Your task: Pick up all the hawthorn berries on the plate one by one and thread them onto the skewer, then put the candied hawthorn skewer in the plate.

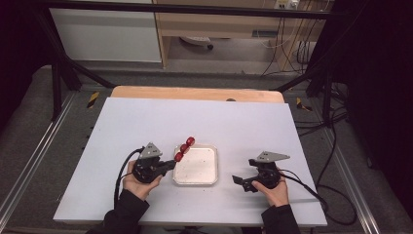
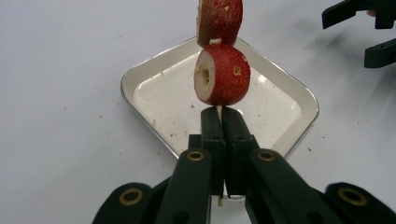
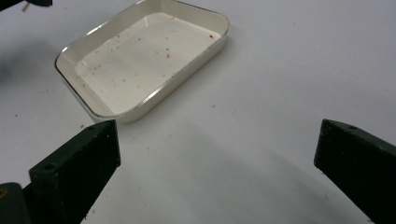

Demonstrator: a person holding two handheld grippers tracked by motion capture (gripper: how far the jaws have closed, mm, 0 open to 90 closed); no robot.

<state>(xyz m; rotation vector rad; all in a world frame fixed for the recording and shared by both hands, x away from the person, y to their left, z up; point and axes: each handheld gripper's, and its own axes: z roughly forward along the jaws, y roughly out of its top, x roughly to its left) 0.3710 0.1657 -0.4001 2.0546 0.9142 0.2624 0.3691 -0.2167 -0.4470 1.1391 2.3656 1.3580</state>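
At left, left gripper (image 1: 171, 164) clamped tight on the thin stick of a skewer of red fruit pieces (image 1: 185, 147), lifted over the near-left corner of the shallow white tray (image 1: 213, 165) at the middle of the white table (image 1: 146, 122). At right, right gripper (image 1: 238, 181) spread wide with nothing between its jaws, low over bare tabletop just beside the tray.

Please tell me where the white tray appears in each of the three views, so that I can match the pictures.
High view: white tray at table centre, between the two grippers.
Left gripper view: tray in the middle, behind the skewer of red fruit.
Right gripper view: tray at upper left, beyond the open fingers.
Shared landmark: its shiny metal rim on the white table.
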